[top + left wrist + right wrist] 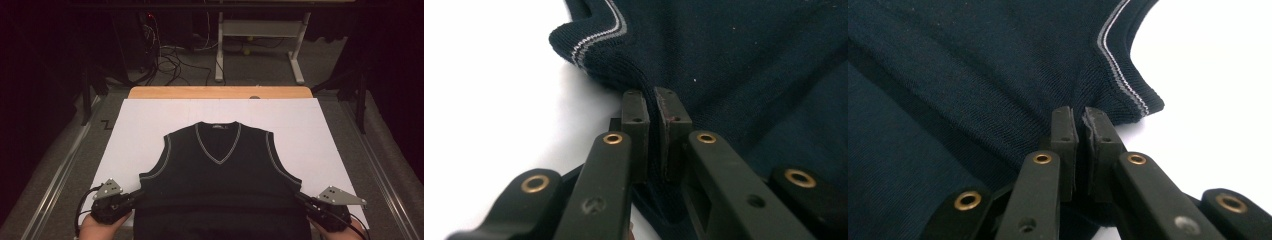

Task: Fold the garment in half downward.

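Two hand-held grippers at the near edge, each pinching a side seam of one dark navy knitted sleeveless V-neck vest (220, 170) just below its armhole: left hand-held gripper (653, 107), right hand-held gripper (1081, 125), jaws pressed together on a fold of knit. Matched grips likely keep the body taut for folding. Vest lies flat, front up, neck far, on white-covered tabletop (145, 125). Beyond: wooden tabletop edge (220, 92), grey floor.
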Motion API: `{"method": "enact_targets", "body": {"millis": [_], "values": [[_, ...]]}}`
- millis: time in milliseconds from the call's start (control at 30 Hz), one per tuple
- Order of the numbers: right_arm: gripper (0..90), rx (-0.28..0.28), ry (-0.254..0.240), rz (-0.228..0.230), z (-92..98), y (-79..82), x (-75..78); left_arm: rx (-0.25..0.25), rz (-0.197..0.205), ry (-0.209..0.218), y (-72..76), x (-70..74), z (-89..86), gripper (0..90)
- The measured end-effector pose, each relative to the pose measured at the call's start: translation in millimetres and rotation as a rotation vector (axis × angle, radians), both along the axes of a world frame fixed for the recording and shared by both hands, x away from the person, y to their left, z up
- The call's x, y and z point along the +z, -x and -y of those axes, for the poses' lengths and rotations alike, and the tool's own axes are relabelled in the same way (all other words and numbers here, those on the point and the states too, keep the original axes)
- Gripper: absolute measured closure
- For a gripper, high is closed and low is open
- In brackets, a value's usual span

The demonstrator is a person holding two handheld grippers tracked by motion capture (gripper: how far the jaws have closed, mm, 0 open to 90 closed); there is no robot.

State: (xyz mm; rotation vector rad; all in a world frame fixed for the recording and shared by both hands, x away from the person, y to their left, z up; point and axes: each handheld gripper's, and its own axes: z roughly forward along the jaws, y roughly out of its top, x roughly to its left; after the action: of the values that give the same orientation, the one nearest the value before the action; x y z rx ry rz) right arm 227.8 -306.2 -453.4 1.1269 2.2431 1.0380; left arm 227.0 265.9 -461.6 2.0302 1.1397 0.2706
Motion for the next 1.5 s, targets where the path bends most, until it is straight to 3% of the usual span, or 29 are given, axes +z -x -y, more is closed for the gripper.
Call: {"method": "enact_targets", "body": {"millis": [300, 533, 767, 967, 1067, 1167, 1233, 1367, 1500], "values": [[85.0, 0.007, -0.005, -0.018, 8.1, 19.2, -3.0, -0.044, -0.039, -0.002, 18.2, -5.7, 0.2, 80.2], [84.5, 0.022, 0.007, -0.035, 8.6, 25.4, -6.8, -0.056, -0.034, -0.005, 24.6, -7.4, 0.7, 79.8], [77.6, 0.025, -0.025, -0.042, 10.4, 24.1, -8.5, -0.043, -0.019, 0.01, 22.9, -8.5, -2.1, 71.3], [61.1, -0.003, -0.084, -0.026, 14.8, 21.3, -8.7, -0.003, 0.037, 0.026, 20.6, -7.9, -4.2, 49.3], [48.8, -0.034, -0.094, -0.002, 16.6, 18.9, -8.7, 0.047, 0.079, 0.011, 18.2, -4.7, -4.5, 31.8], [38.7, -0.053, -0.115, 0.019, 17.3, 13.4, -8.6, 0.051, 0.099, 0.026, 15.7, -3.6, -4.5, 21.1], [36.5, -0.054, -0.115, 0.029, 17.4, 11.6, -8.3, 0.045, 0.1, 0.034, 12.4, -3.9, -4.1, 19.2], [22.7, -0.05, -0.114, 0.083, 14.0, 1.7, -5.2, 0.035, 0.121, 0.069, 3.8, -1.6, -5.5, 11.9], [15.4, -0.059, -0.116, 0.094, 8.3, -10.1, -4.7, 0.036, 0.124, 0.075, -5.1, -0.9, -3.9, 5.5]]}}
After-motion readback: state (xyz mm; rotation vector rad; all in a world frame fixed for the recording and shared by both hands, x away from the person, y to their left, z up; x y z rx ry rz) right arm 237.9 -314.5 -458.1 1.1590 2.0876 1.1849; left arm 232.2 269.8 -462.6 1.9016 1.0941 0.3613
